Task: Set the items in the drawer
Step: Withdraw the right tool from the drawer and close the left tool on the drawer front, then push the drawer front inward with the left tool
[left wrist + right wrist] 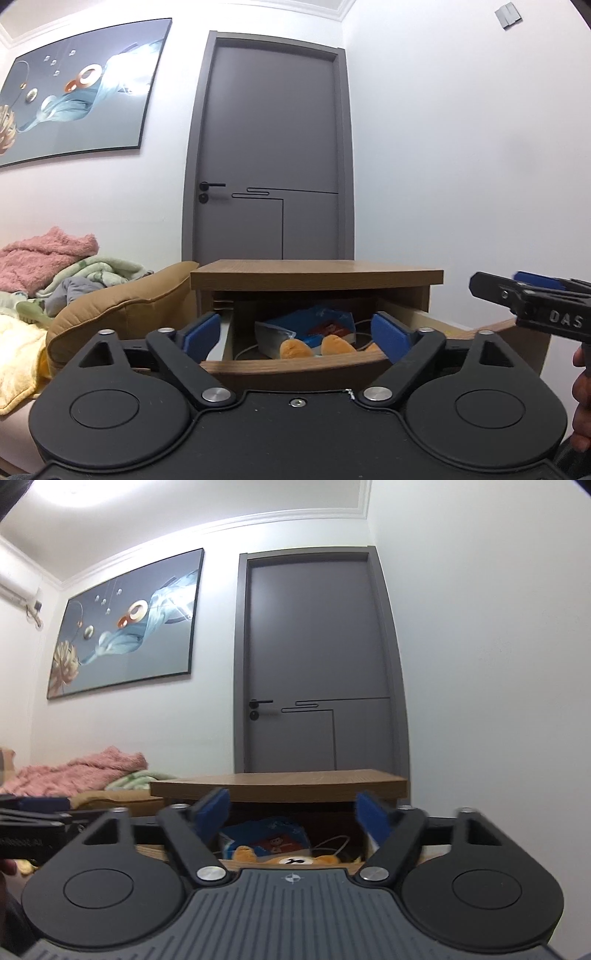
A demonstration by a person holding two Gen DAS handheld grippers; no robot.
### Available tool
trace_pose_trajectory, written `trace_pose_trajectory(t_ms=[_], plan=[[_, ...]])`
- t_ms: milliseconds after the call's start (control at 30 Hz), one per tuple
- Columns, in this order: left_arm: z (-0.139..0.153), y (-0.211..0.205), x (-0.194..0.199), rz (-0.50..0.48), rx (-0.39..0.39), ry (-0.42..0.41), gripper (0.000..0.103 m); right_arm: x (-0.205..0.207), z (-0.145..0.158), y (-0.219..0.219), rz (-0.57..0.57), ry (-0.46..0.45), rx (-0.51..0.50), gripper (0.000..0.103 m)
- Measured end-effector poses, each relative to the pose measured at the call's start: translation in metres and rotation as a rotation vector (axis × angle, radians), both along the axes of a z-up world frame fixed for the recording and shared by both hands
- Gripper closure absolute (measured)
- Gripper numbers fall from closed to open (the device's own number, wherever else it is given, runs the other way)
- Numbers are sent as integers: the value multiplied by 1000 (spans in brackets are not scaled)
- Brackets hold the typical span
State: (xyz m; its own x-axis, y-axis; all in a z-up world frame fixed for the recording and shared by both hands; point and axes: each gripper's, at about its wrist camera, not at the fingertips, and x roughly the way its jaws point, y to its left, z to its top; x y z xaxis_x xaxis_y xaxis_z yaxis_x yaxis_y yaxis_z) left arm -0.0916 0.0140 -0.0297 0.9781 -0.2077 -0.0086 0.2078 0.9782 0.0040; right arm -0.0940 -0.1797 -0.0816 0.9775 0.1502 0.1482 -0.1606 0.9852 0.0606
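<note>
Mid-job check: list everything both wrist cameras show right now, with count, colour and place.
Nightstand: one, brown wood, below the door.
Drawer: one, brown, pulled open.
Plush toy: one, orange, inside drawer front.
Packet: one, blue-red, inside drawer behind the toy.
Cord: one, white, inside drawer.
Door: one, grey, shut.
Picture: one, blue-grey, wall left of door.
Blankets: pink, green, yellow, on the left.
Cushion: one, tan, beside nightstand.
Left gripper: open, empty.
Right gripper: open, empty.
</note>
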Motion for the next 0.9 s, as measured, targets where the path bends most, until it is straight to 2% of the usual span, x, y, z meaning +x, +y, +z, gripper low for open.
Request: trace_pose_trajectory(t_ms=[67,133,200,300,367,533,600,667,833,900], plan=[[0,0,-2,-15,-3,5,30,-2,-2,3,1,11,-3,55],[0,-1,-5,-13,-6,1,32,-6,-3,8,-1,11,-21,65],[0,-2,-9,-4,-4,-9,32,-11,-5,12,0,8,-30,69],[-2,-3,-15,8,1,-19,35,-16,-6,16,4,16,-39,81],[-3,-3,-18,20,-1,-21,39,-18,-6,19,11,31,-43,92],[-7,-5,-22,14,12,-12,51,-26,-9,21,5,41,-31,99],[-9,-6,-25,6,17,-10,61,-29,-10,21,0,43,-26,100],[-13,-9,-29,-3,28,-8,75,-32,-11,21,-8,46,-23,100],[-21,-15,-34,-11,47,23,93,-36,-14,18,-36,66,-10,102],[-23,-15,-33,2,45,37,95,-36,-15,16,-44,74,-9,102]])
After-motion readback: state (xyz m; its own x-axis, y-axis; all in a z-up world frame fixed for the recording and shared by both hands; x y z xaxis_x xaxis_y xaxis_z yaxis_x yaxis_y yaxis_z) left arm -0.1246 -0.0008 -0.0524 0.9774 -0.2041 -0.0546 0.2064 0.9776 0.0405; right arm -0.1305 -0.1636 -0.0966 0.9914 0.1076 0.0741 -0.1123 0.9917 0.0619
